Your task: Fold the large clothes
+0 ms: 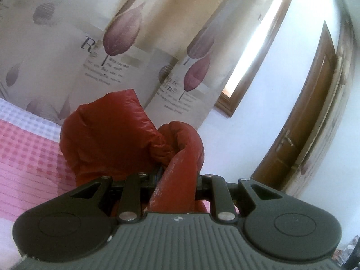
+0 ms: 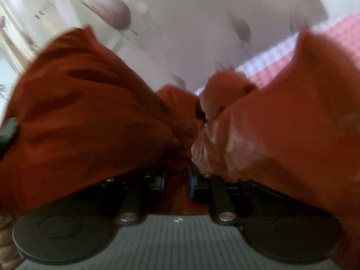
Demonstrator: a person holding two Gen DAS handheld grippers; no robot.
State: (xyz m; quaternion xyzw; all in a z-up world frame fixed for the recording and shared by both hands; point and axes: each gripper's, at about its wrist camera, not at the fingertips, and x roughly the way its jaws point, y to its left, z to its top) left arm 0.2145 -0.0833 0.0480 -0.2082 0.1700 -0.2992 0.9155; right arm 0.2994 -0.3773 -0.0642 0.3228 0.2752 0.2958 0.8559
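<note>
Ribbed grey housing fronts both views. Left gripper (image 1: 174, 175) clamps a band of the red puffer jacket (image 1: 108, 135), glossy and quilted, bunched ahead above the pink checked bedspread (image 1: 29, 157). Right gripper (image 2: 177, 180) likewise pinches jacket fabric, billowing either side. Curtain (image 1: 126, 51) print reads "R".

Black left gripper (image 1: 174, 175), ribbed grey base, silver screws.
</note>
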